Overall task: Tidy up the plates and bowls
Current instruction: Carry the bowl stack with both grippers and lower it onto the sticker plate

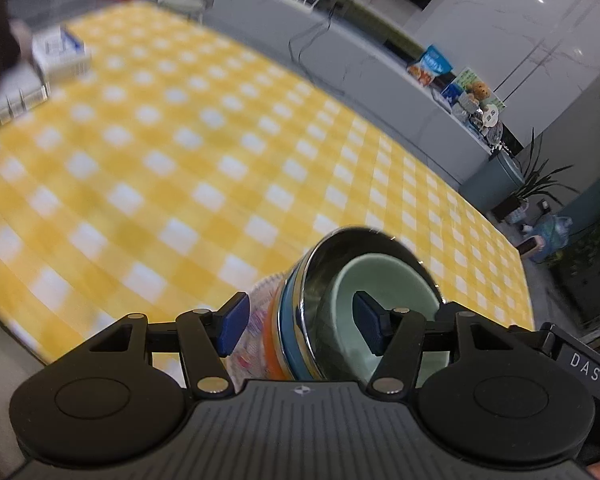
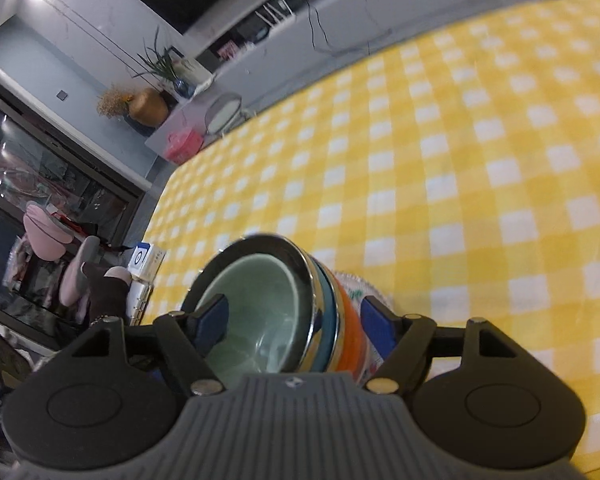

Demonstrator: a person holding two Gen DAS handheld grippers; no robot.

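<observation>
Both the left gripper and right gripper pinch opposite rims of the nested stack, held tilted above the checked table, so honestly the loose green bowl inside could slide out.

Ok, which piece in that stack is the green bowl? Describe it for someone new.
Above the yellow checked tablecloth, both grippers, left and right, hold one nested stack tipped on its side. The green bowl is the innermost piece, inside the shiny metal bowl. It alone is pale matte green; the layers behind are steel, blue and orange.
</observation>
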